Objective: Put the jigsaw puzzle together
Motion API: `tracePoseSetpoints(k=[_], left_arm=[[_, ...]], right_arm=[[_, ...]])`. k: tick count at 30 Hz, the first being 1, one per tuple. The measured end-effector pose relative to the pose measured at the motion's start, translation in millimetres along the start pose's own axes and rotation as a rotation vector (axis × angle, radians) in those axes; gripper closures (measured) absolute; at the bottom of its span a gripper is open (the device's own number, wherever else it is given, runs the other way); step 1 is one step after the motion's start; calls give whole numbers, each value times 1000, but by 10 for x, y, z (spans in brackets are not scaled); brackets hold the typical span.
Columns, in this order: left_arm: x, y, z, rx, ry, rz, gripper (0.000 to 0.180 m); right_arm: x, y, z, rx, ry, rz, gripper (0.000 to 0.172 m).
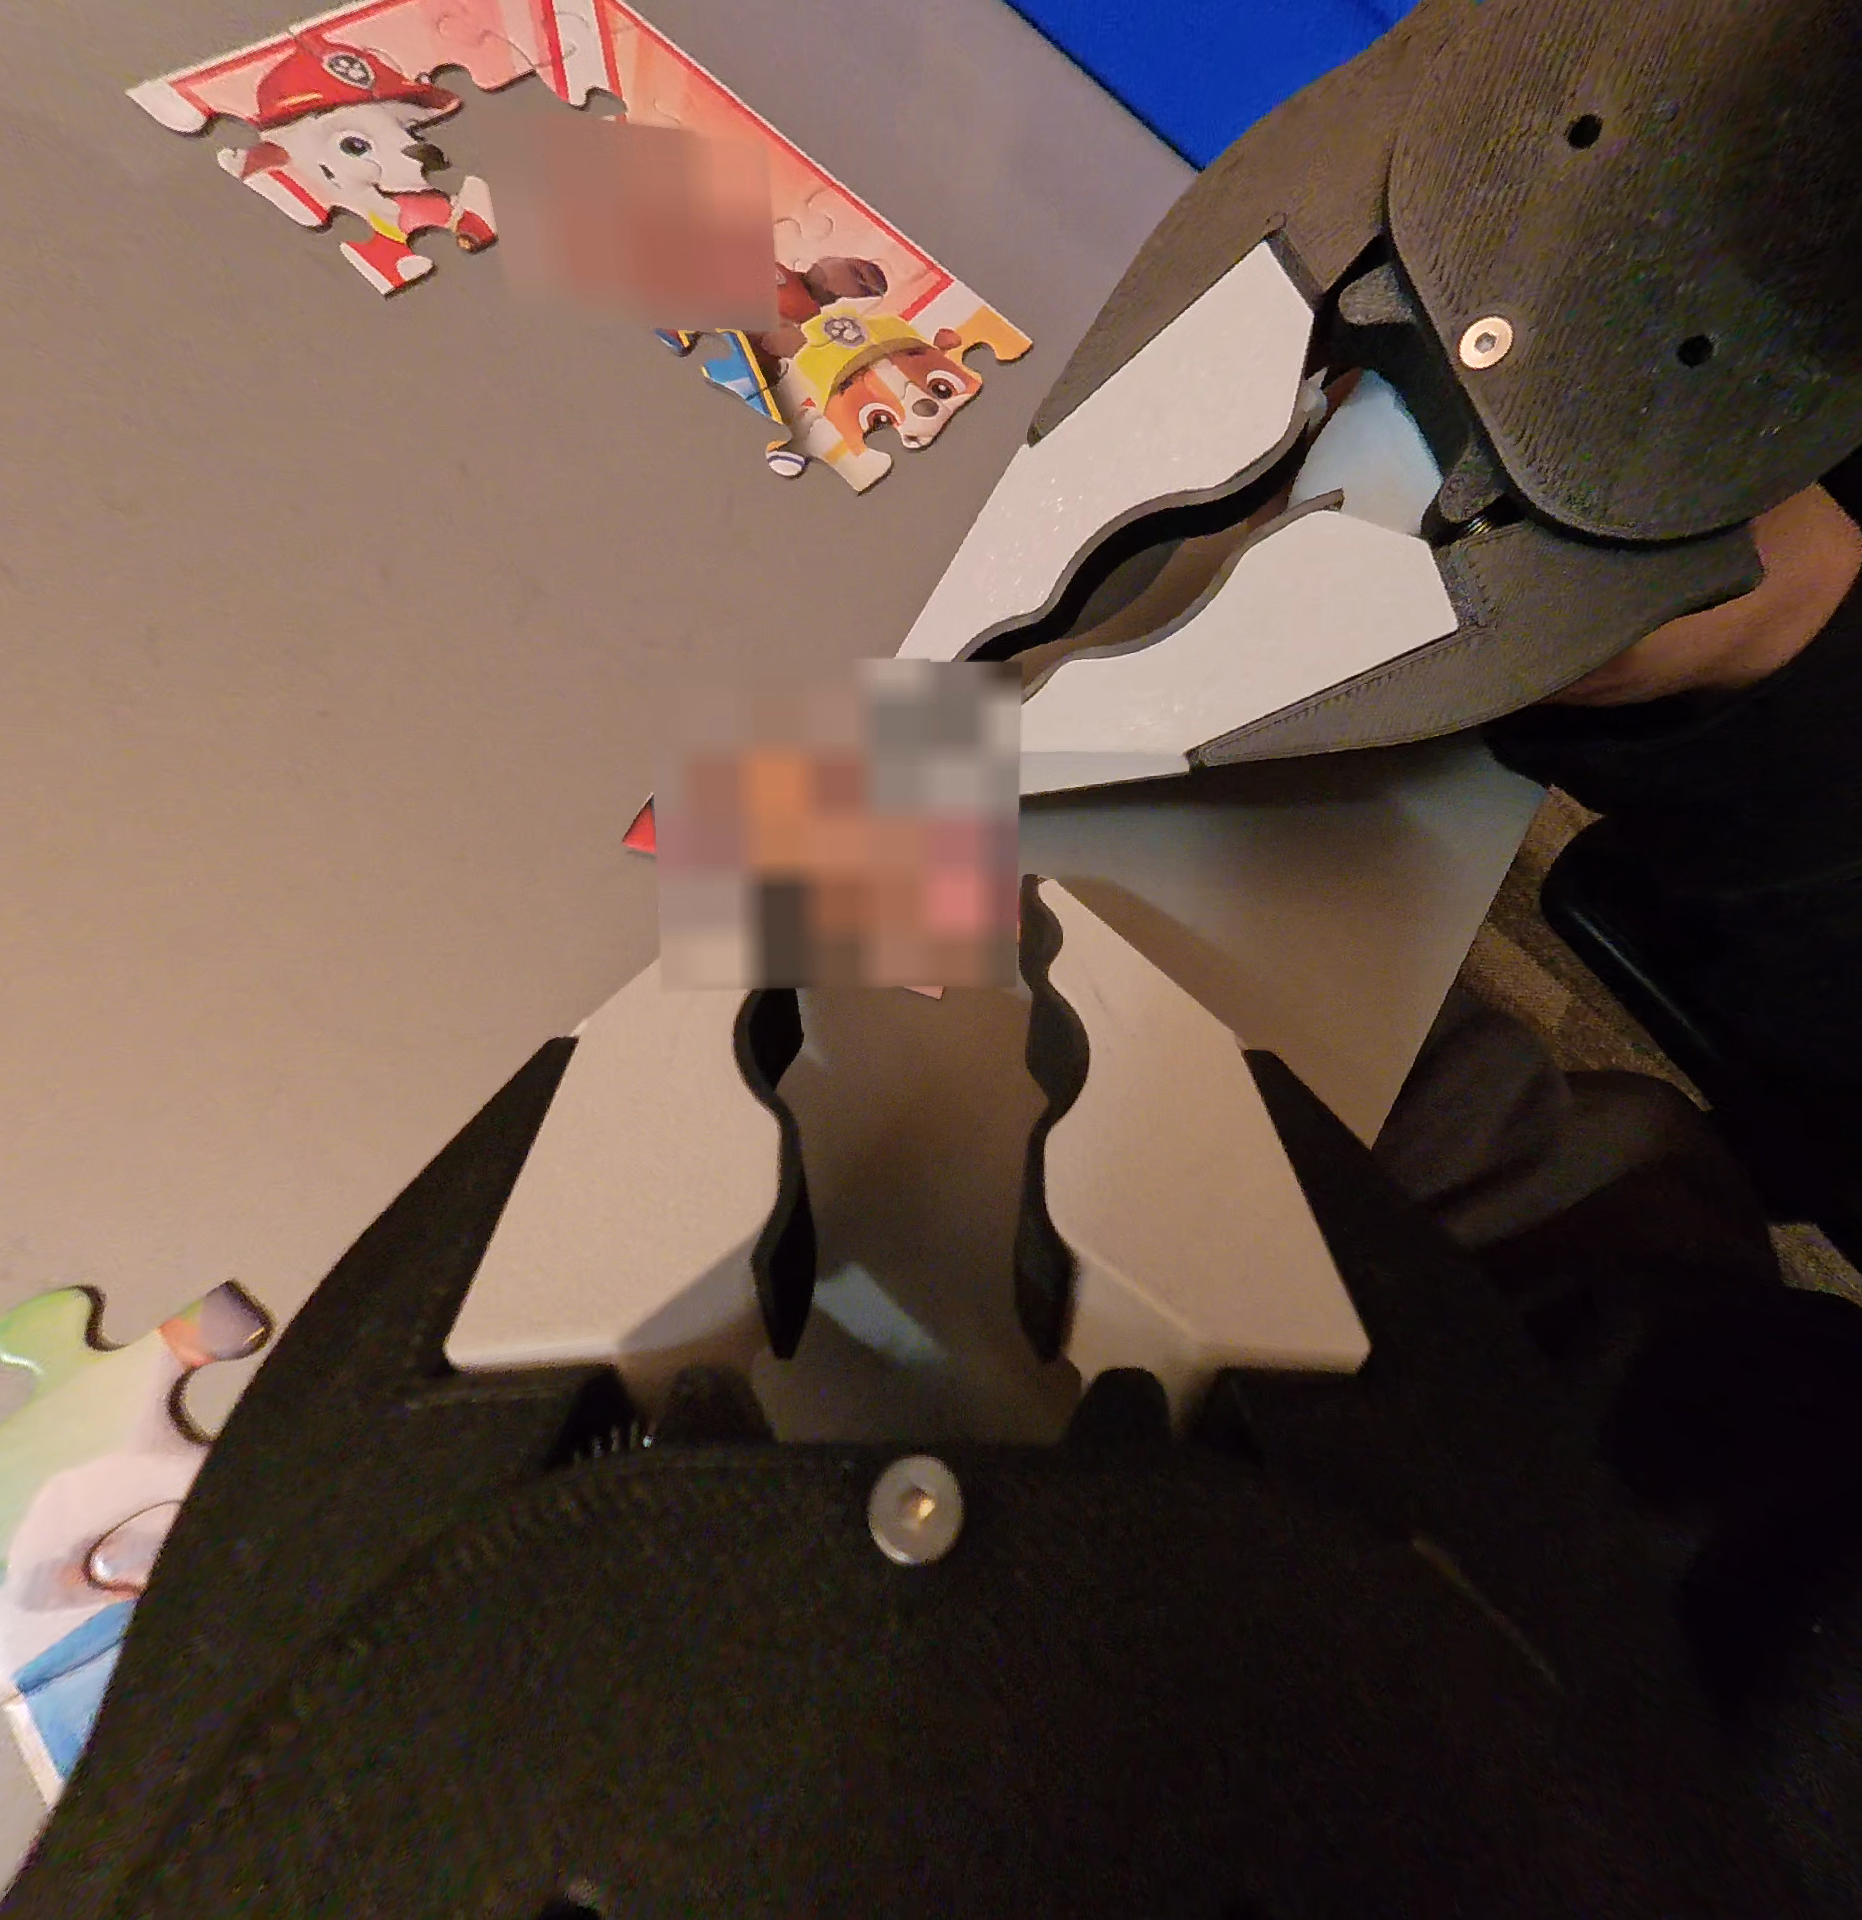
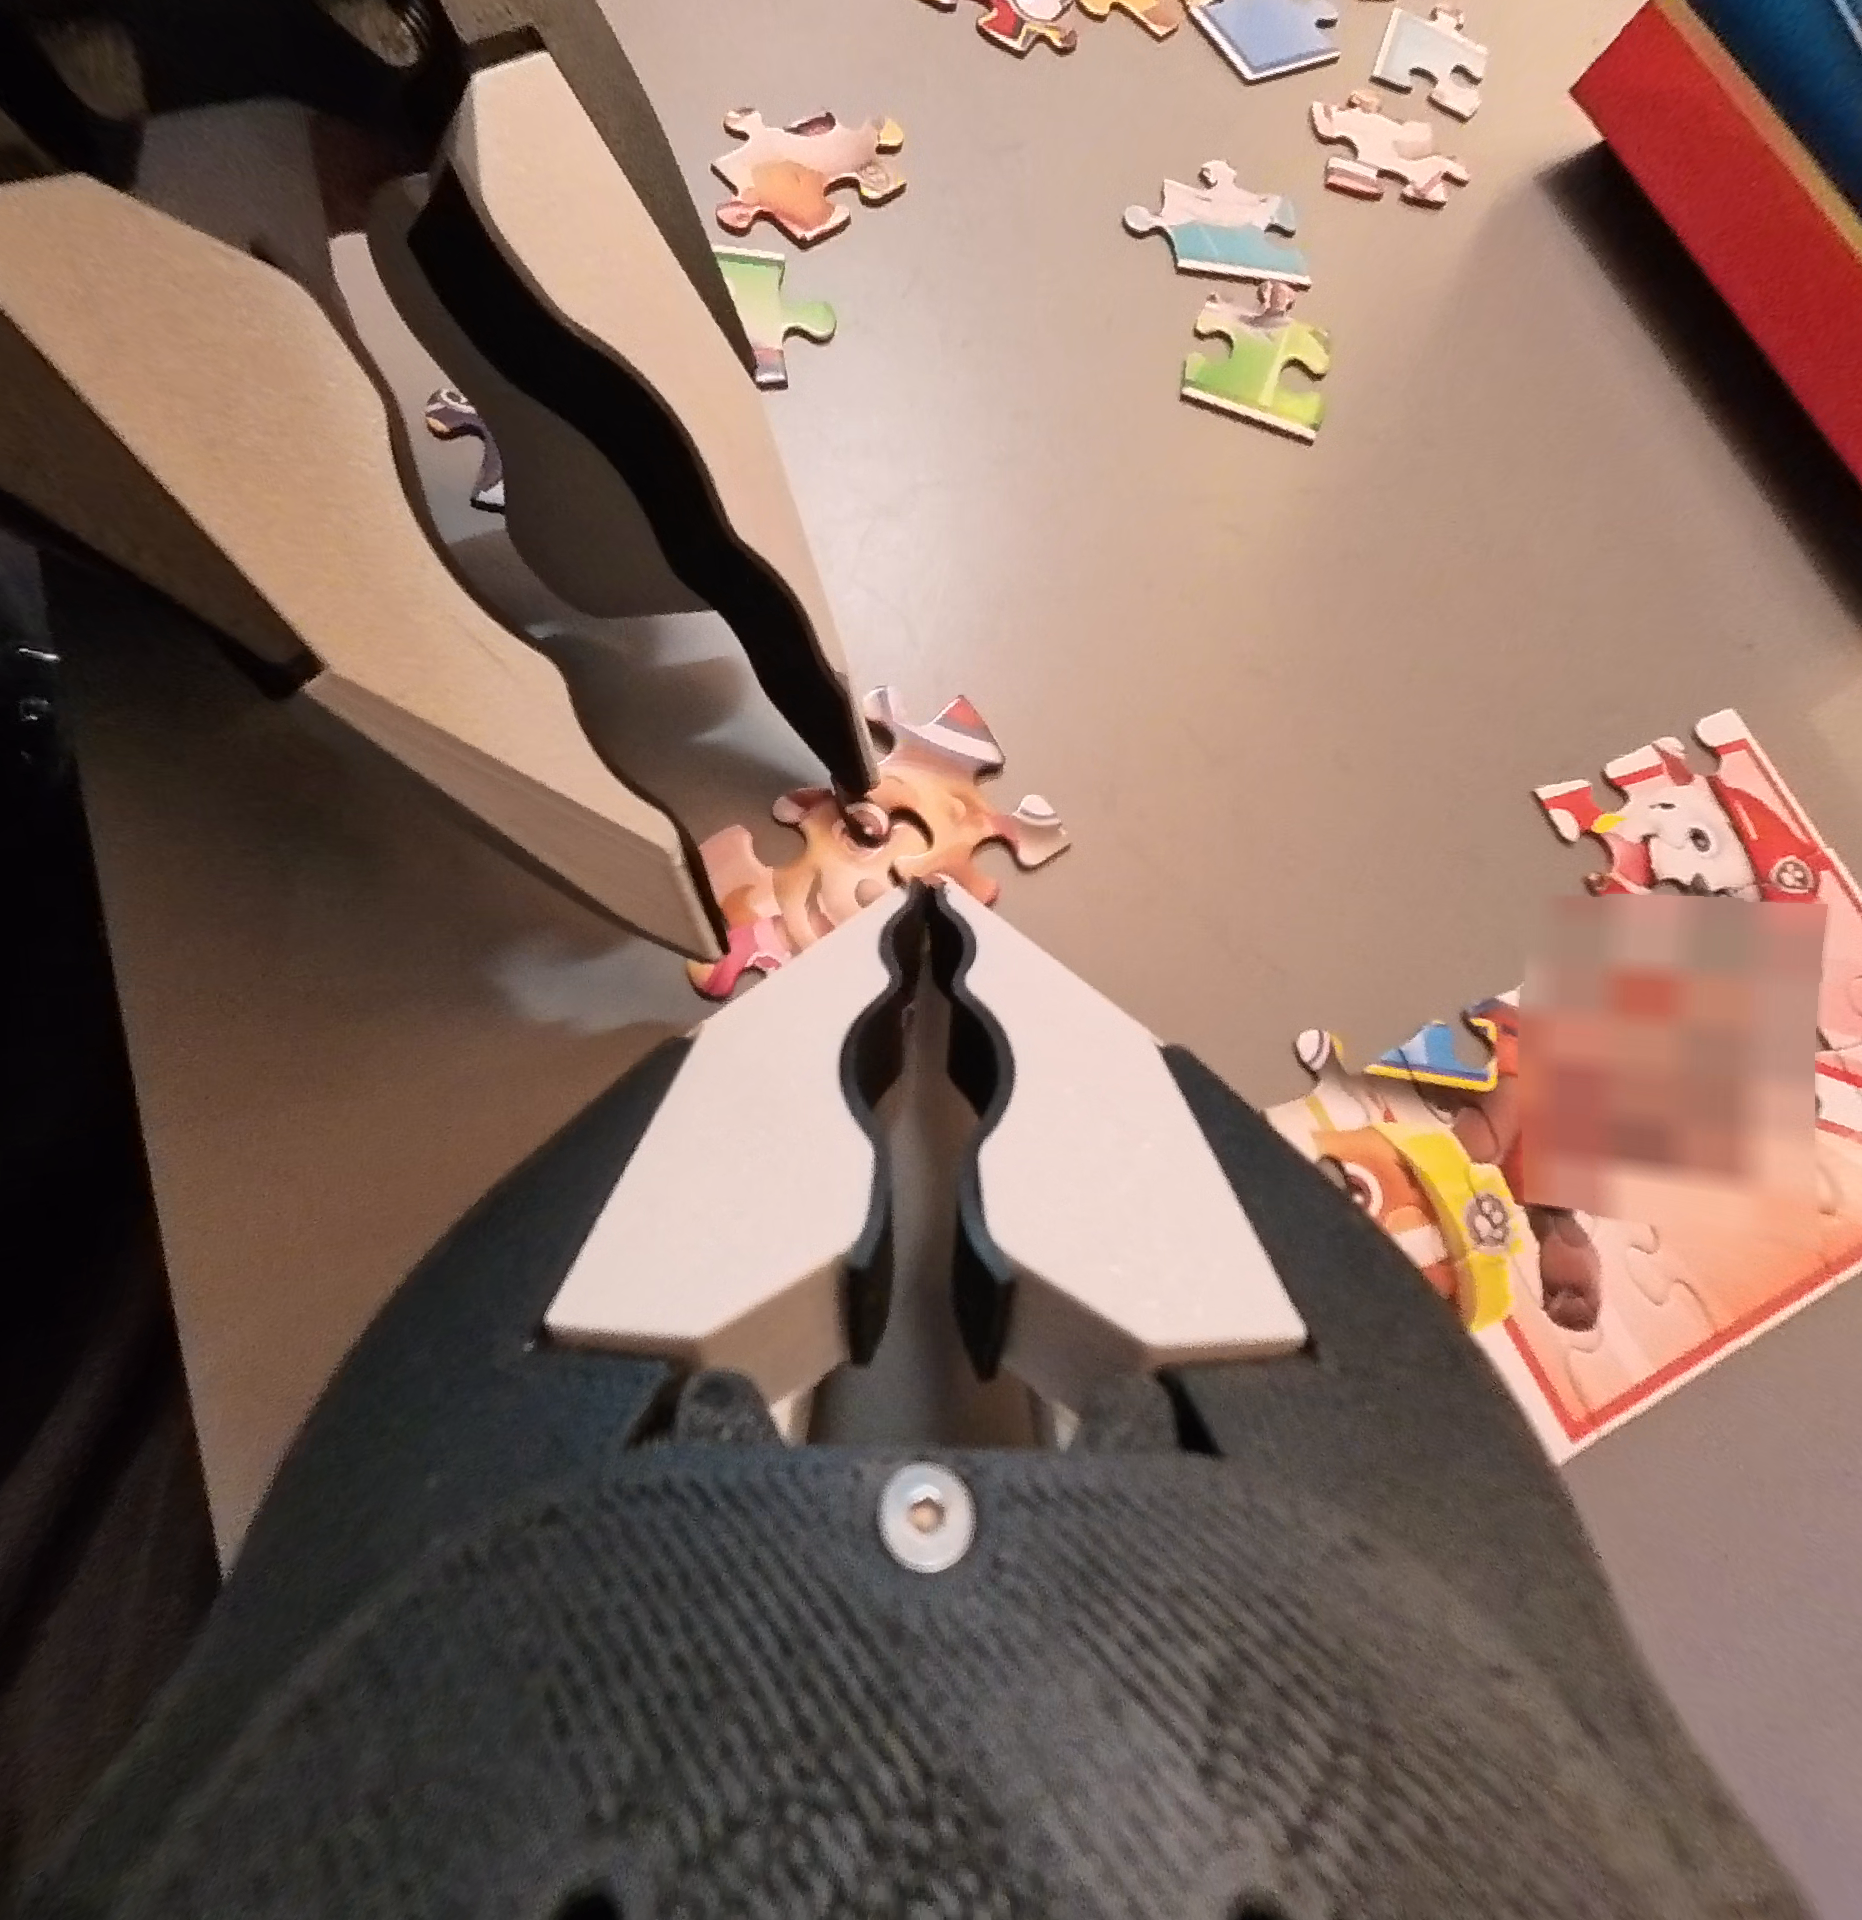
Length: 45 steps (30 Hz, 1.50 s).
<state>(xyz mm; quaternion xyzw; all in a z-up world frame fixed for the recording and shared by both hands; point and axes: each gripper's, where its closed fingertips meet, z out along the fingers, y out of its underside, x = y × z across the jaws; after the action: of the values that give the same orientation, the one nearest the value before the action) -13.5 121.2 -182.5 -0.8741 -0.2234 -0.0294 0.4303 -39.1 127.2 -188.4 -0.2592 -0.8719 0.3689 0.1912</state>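
Two joined orange and pink puzzle pieces (image 2: 948,821) lie flat on the grey table (image 2: 1270,644). My left gripper (image 2: 785,871) comes in from the upper left, open, with its fingertips (image 2: 854,795) resting on top of these pieces. My right gripper (image 2: 927,896) is shut, and its closed tips touch the near edge of the pieces with nothing between the pads. In the left wrist view my left gripper (image 1: 885,914) is open, its tips hidden by a blurred patch. Only a red corner of the pieces (image 1: 641,831) shows there. The shut right gripper (image 1: 994,649) reaches in from the right.
The partly built puzzle picture (image 2: 1426,1195) lies to the right; it also shows in the left wrist view (image 1: 865,364). Several loose pieces (image 2: 1254,374) are scattered at the far side, one more (image 1: 96,1455) near my left gripper. A red box (image 2: 1758,239) stands at the far right. Less than 4 cm separates the two grippers' tips.
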Motion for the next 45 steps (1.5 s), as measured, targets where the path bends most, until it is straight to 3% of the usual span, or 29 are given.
tracePoseSetpoints(k=[11, 16, 29, 35, 45], left_arm=[[5, 14, 33, -22, 18, -3, 143], [29, 19, 32, -24, 4, 34, 142], [-22, -18, -6, 6, -8, 21, 143], [18, 6, 8, -11, 1, 49, 140], [-8, -59, -84, 23, 19, 65, 136]], right_arm=[[106, -121, -30, 48, 27, 10, 166], [89, -27, 52, -29, -22, 38, 161], [115, -60, -15, 5, -24, 75, 165], [222, 103, -57, -32, -10, 123, 159], [-156, 58, -89, -21, -234, 173, 155]])
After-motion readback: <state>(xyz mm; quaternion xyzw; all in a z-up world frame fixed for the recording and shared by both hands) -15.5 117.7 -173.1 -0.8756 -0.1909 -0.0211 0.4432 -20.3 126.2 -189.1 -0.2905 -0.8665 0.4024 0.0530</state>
